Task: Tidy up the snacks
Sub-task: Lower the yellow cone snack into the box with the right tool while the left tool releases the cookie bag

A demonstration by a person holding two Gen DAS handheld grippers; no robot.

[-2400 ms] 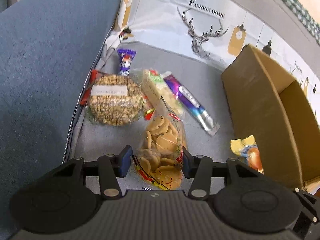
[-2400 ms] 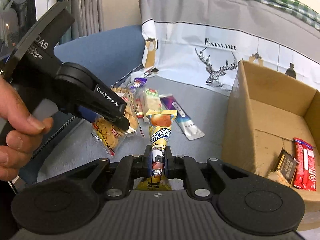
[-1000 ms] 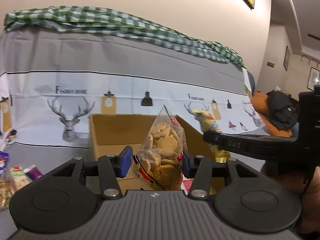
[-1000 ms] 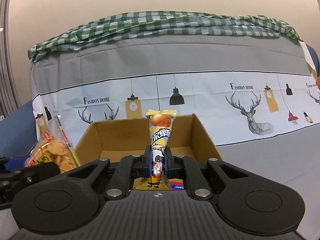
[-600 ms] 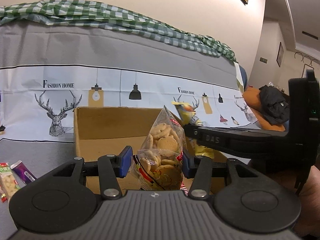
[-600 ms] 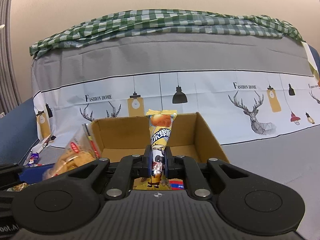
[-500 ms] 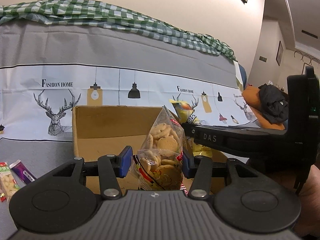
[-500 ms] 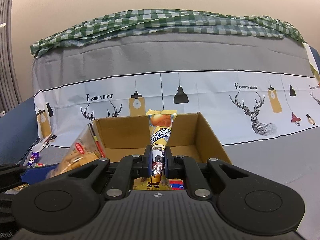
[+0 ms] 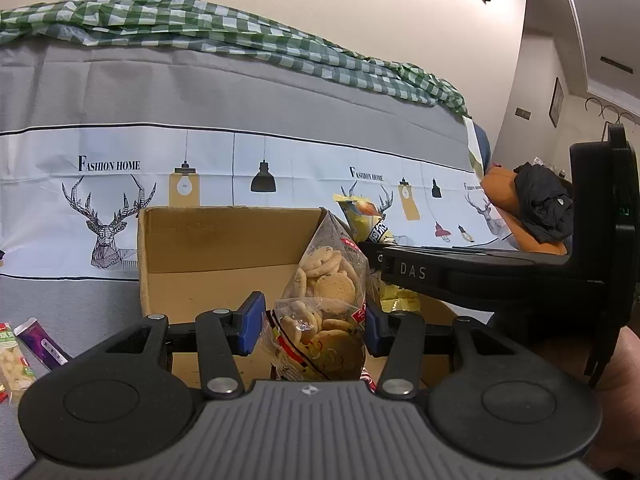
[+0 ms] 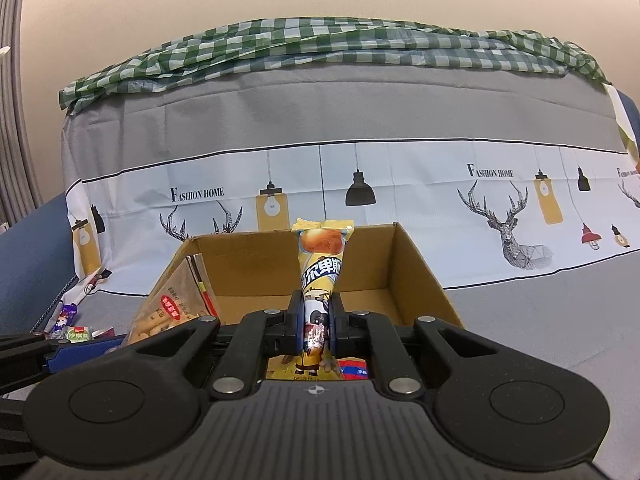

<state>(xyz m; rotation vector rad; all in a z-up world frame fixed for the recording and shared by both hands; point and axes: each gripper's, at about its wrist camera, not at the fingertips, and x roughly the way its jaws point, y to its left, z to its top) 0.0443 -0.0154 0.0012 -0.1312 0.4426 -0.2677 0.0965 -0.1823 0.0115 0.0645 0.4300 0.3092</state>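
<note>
My left gripper (image 9: 311,324) is shut on a clear bag of round biscuits (image 9: 326,304), held upright in front of the open cardboard box (image 9: 224,240). My right gripper (image 10: 317,325) is shut on a slim yellow snack packet (image 10: 322,264), which stands up over the same cardboard box (image 10: 416,268). In the left wrist view the right gripper's black body (image 9: 460,270) reaches in from the right with the yellow packet (image 9: 366,222) at its tip. The biscuit bag (image 10: 172,304) shows at the box's left wall in the right wrist view.
More wrapped snacks lie on the grey seat left of the box: a purple tube (image 9: 40,344), a green-white packet (image 9: 14,356), small packets (image 10: 70,326). Red and yellow packets (image 10: 352,372) lie inside the box. A printed deer cover (image 10: 500,216) hangs behind. A hand (image 9: 616,376) holds the right gripper.
The box has drifted a little rightward in the left wrist view. In the right wrist view the biscuit bag has moved right, up to the box's left wall. Both grips are unchanged.
</note>
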